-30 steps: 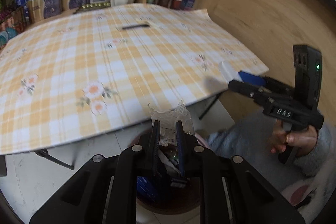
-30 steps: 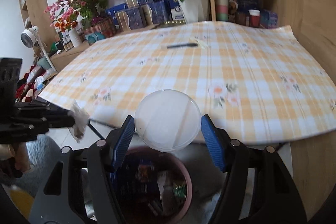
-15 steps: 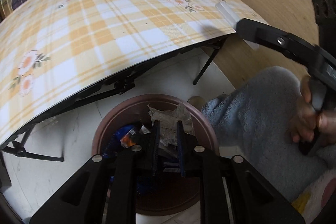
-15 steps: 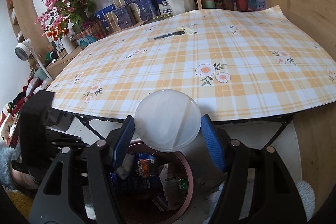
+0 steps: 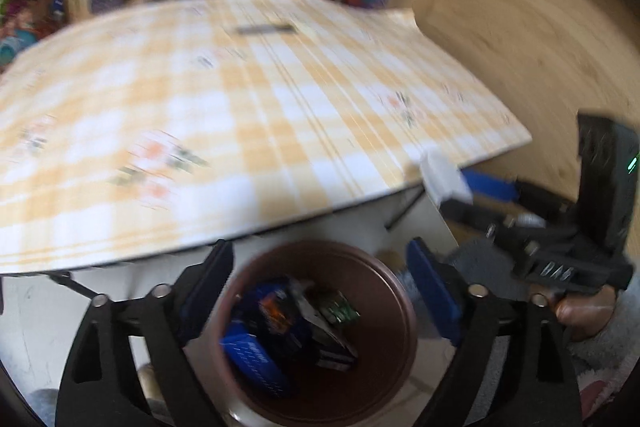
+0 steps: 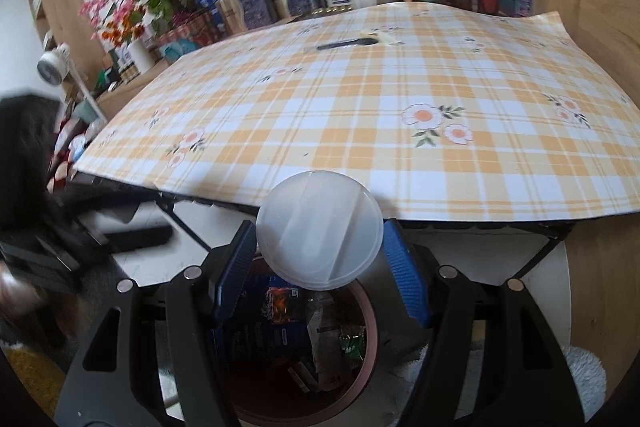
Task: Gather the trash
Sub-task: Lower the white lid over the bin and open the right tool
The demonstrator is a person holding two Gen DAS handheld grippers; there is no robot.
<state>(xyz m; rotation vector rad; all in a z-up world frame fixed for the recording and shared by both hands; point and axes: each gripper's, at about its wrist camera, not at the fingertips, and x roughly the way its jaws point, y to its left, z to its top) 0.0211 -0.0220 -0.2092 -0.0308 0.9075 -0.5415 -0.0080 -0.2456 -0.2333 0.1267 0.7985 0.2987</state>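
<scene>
Left gripper (image 5: 320,279) above brown bin (image 5: 384,267), jaws just sprung wide apart, nothing between them. Clear crinkly wrapper not findable among trash in bin (image 5: 292,327), picture blurry. Right gripper (image 6: 318,259) squeezes round clear plastic lid (image 6: 320,231) on both sides, bin right below it. Checked tablecloth (image 6: 360,115) ahead of both; black pen (image 6: 346,45) at far side.

Bin (image 5: 384,267) mouth open — table (image 5: 280,147) edge overhangs behind.

left gripper (image 5: 320,283) just opened, empty | above bin (image 5: 384,275) (wrappers inside)
</scene>
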